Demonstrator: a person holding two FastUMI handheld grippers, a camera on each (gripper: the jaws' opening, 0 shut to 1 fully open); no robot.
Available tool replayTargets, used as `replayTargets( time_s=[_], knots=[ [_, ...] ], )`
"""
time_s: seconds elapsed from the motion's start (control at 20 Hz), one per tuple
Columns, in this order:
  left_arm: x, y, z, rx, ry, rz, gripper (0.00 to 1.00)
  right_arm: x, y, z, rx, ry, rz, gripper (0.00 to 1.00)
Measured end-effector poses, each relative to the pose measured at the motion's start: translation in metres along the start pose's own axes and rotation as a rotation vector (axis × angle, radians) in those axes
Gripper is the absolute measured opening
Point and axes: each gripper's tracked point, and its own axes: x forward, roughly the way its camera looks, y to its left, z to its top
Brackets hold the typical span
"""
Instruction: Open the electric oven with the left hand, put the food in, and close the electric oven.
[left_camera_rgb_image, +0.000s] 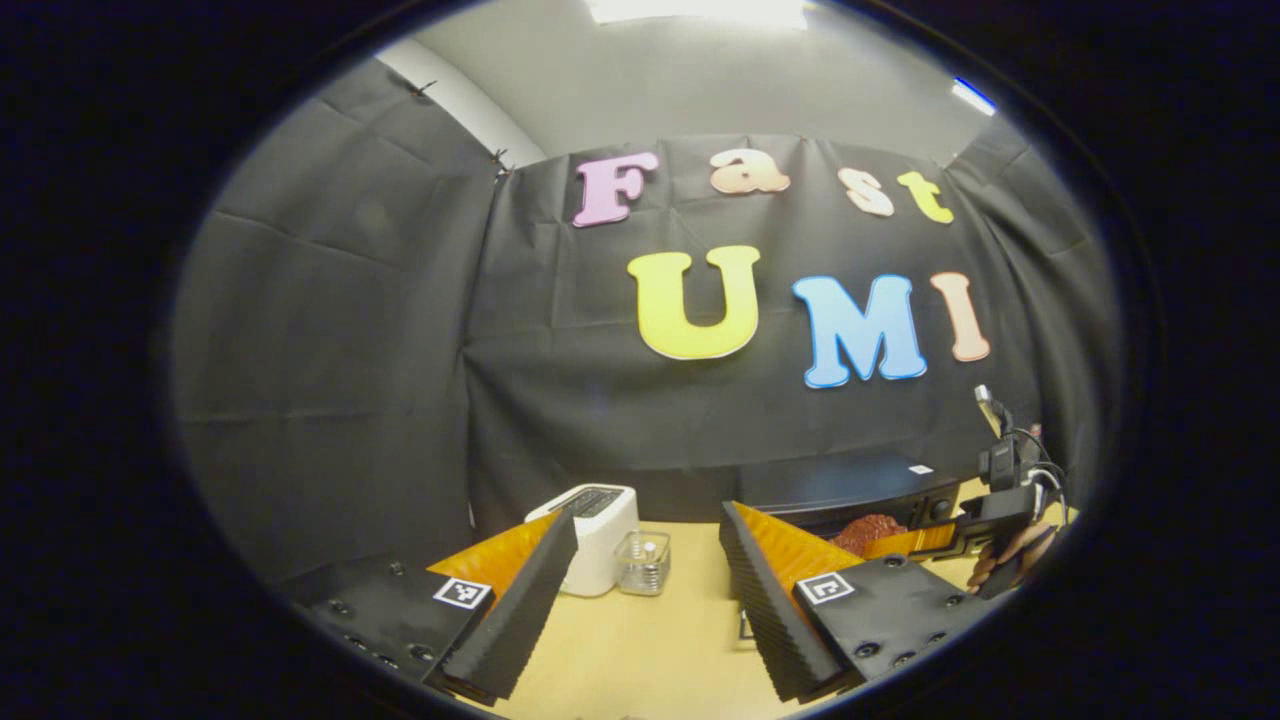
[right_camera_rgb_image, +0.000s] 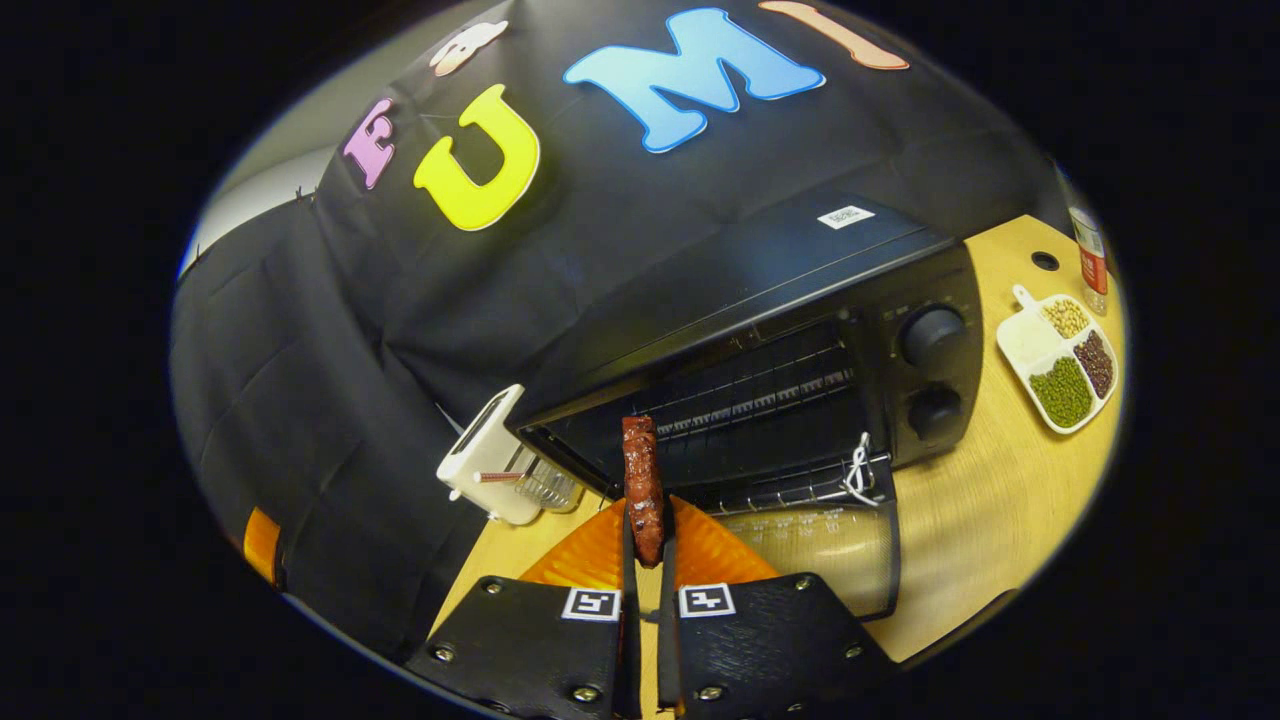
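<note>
The black electric oven (right_camera_rgb_image: 800, 330) stands on the wooden table with its glass door (right_camera_rgb_image: 830, 545) folded down flat and the wire rack (right_camera_rgb_image: 750, 395) showing inside. My right gripper (right_camera_rgb_image: 647, 555) is shut on a thin reddish-brown piece of food (right_camera_rgb_image: 642, 485), held edge-on just before the oven's open mouth. In the left gripper view my left gripper (left_camera_rgb_image: 640, 610) stands open over the table with nothing between its fingers. Far right there, the oven (left_camera_rgb_image: 850, 490), the food (left_camera_rgb_image: 868, 532) and the right gripper (left_camera_rgb_image: 950, 540) with the hand holding it are visible.
A white toaster (left_camera_rgb_image: 595, 535) and a small clear container (left_camera_rgb_image: 643, 562) stand left of the oven near the cloth wall. A white divided dish of beans (right_camera_rgb_image: 1062, 360) and a can (right_camera_rgb_image: 1090, 255) sit right of the oven. A white cord tie (right_camera_rgb_image: 858, 465) hangs at the door.
</note>
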Motion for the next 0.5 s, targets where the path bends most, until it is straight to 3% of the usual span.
replayTargets(
  time_s=[0.35,0.45,0.5],
  knots=[
    [0.003,0.022,-0.006,0.040,0.031,0.025,0.98,0.039,-0.021,0.015,-0.047,-0.048,-0.074,0.11],
    [0.005,0.023,-0.004,0.047,0.024,0.023,0.98,0.041,-0.038,0.026,-0.089,-0.091,-0.141,0.24],
    [0.006,0.020,-0.003,0.043,0.023,0.018,0.98,0.037,-0.044,0.029,-0.113,-0.106,-0.170,0.47]
  ],
)
